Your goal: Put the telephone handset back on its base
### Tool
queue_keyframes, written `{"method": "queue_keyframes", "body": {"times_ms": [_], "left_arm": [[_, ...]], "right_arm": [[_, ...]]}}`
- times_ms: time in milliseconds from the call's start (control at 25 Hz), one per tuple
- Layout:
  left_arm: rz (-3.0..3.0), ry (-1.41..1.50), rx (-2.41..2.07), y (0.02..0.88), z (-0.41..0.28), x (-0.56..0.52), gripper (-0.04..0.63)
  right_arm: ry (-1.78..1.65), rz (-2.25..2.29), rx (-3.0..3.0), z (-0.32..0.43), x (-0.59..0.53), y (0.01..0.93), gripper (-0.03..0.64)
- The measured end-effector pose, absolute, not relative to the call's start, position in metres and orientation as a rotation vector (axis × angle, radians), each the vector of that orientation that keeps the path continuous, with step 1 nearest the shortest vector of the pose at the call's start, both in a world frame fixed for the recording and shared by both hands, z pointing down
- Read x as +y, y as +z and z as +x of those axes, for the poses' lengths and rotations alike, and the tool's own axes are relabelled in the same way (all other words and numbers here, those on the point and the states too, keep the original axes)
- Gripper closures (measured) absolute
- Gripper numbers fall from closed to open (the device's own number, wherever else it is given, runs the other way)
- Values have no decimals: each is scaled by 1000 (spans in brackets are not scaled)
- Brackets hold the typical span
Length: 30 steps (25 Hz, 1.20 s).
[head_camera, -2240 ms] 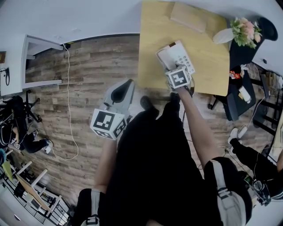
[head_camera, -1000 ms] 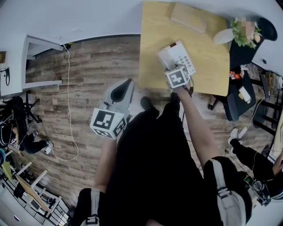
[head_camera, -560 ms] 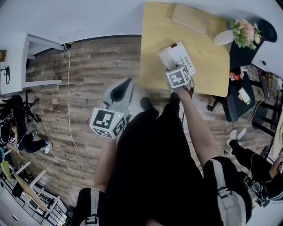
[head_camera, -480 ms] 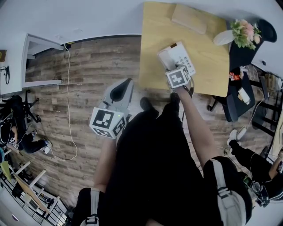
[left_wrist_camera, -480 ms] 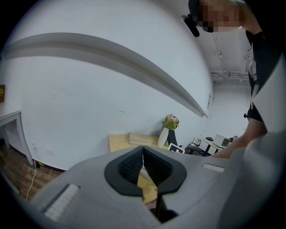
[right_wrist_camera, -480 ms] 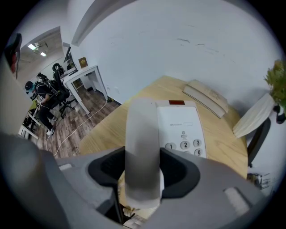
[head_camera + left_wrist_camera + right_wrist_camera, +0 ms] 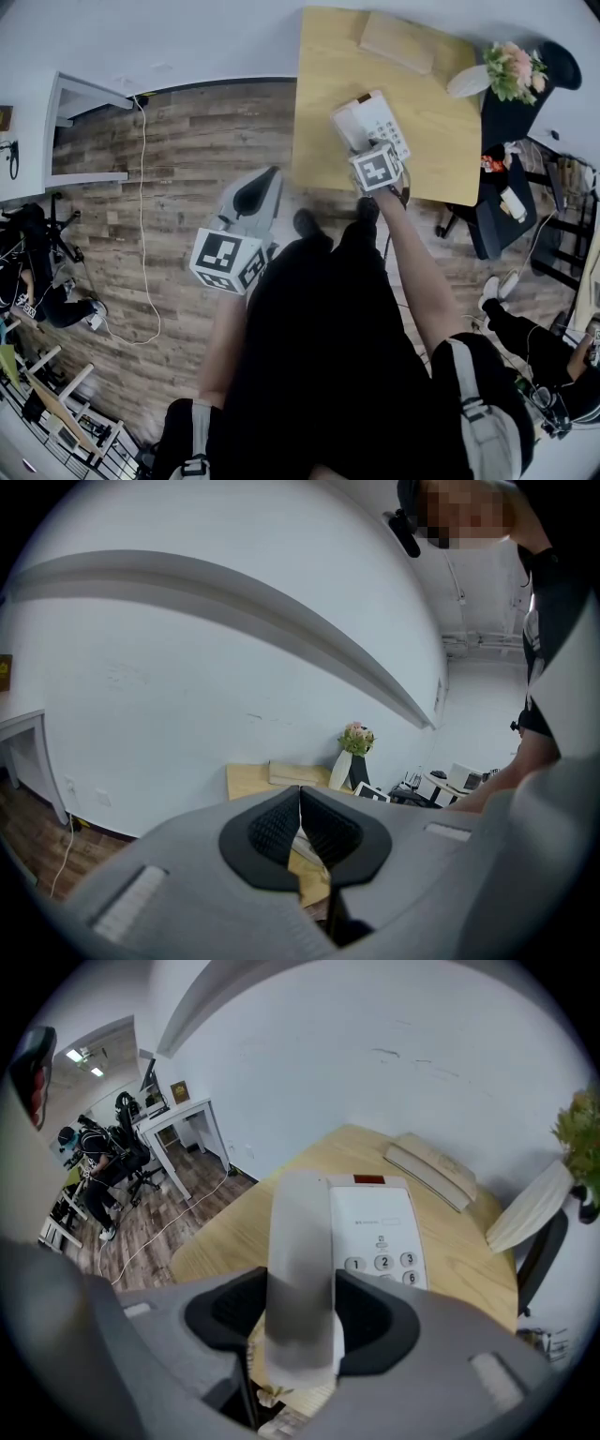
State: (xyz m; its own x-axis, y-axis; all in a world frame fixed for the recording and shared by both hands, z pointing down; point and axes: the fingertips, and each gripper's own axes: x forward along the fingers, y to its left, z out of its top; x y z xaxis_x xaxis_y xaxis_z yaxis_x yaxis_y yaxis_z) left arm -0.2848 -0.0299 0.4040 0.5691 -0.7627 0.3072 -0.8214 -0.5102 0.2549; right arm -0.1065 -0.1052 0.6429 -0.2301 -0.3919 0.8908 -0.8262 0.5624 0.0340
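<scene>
- The bench (image 7: 441, 141), a pale wood top, sits at the upper right of the head view against a white wall (image 7: 187, 37).
- Plank floor (image 7: 187, 141) fills the middle left, with a white cable (image 7: 142, 206) trailing down it.
- The telephone base (image 7: 380, 1227) lies keypad up near the bench's lower edge.
- The handset (image 7: 300, 1232) lies along the base's left part (whether it is fully seated I cannot tell).
- The right tongs (image 7: 301, 1302) are closed on the handset, one pad against each long side, with no gap showing.
- The left tongs (image 7: 300, 797) hang over the floor, lower left of the bench, pads meeting at the tips with nothing between them.
- A vase of flowers (image 7: 497, 70) and a flat pale slab (image 7: 398, 42) stand along the bench's upper edge.
</scene>
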Motion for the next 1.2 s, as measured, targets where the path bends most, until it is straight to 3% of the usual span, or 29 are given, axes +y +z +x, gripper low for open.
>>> {"method": "queue_keyframes", "body": {"times_ms": [600,1200], "left_arm": [[2429,197,-1307,397,-278,-18,583],[2467,174,-1297,378,-224,-31,583]], "right_arm": [[536,984,-1903,-100,-89,623,387],[484,1047,-1996,-46,-99,559,399]]}}
